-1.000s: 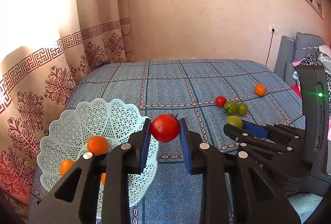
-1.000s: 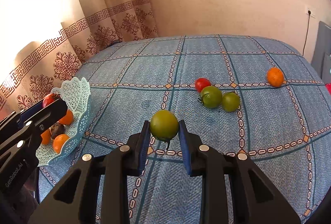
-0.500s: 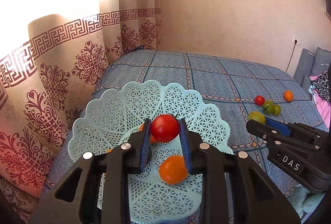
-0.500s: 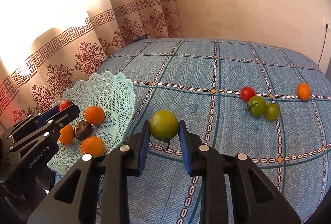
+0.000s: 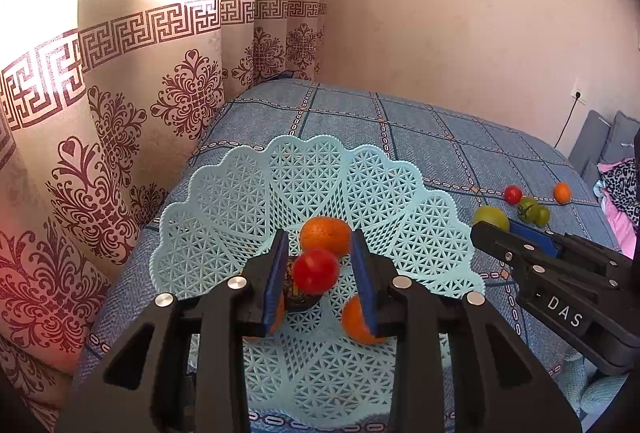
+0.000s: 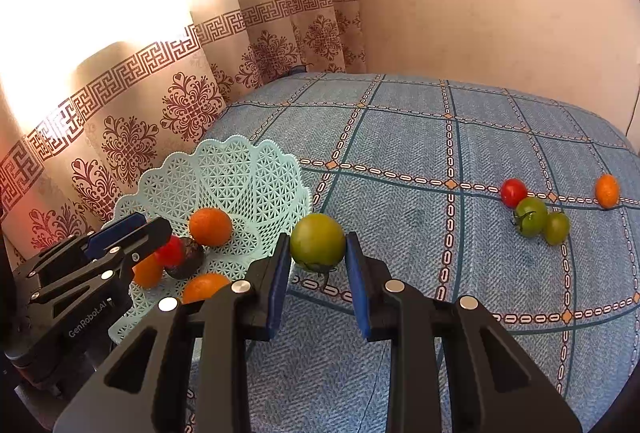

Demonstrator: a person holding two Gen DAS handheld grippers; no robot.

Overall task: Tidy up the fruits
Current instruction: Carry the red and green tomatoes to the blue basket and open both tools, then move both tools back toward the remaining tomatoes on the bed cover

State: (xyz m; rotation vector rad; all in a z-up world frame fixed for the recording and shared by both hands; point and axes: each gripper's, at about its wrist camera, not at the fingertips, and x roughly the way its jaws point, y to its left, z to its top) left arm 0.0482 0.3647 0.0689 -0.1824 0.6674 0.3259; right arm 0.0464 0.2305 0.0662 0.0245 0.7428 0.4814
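Observation:
A pale green lattice basket (image 5: 304,153) (image 6: 224,161) sits on the bed's left edge with oranges (image 5: 325,235) and a dark fruit (image 6: 186,261) inside. My left gripper (image 5: 319,245) (image 6: 150,223) hangs over it, open. The red tomato (image 5: 316,271) (image 6: 170,251) lies below its tips against the dark fruit, with a gap to each pad. My right gripper (image 6: 317,241) (image 5: 492,229) is shut on a green tomato (image 6: 318,247) (image 5: 491,218), just right of the basket's rim. On the bed to the far right lie a red tomato (image 6: 514,192), two green tomatoes (image 6: 530,215) and an orange (image 6: 607,190).
The bed wears a blue checked cover (image 6: 440,253). A patterned curtain (image 5: 120,153) hangs close on the left, right behind the basket. A plain wall stands behind the bed. Grey cushions and pink clothes (image 5: 616,193) lie past the bed's right side.
My left gripper swung left over the basket, opened a little, and the red tomato dropped out into the basket. My right gripper carried the green tomato closer to the basket.

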